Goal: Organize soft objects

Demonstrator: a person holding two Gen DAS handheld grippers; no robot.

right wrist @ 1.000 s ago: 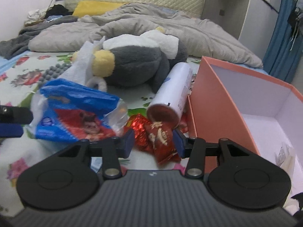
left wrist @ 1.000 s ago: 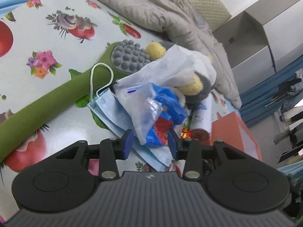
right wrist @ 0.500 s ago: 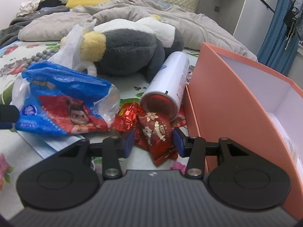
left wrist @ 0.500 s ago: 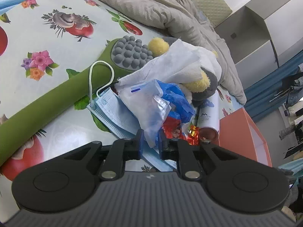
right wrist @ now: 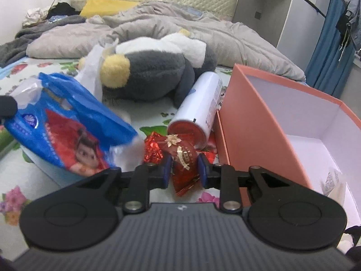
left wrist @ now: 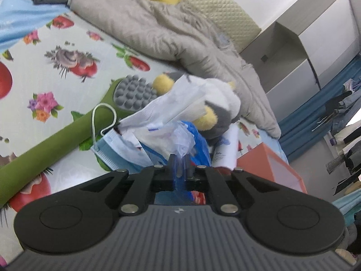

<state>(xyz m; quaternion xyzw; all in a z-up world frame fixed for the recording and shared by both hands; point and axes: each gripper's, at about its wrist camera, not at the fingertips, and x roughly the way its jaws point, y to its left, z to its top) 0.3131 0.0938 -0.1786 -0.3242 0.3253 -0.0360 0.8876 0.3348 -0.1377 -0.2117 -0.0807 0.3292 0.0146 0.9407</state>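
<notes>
While the left tool pinches the blue plastic bag, the right tool closes around the red wrapper, the orange box just right.

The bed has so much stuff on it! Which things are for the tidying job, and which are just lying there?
For the job: blue snack bag, red wrapper, face mask, plush toy, orange box.

Just lying there: white can, green massage stick, grey quilt.
</notes>
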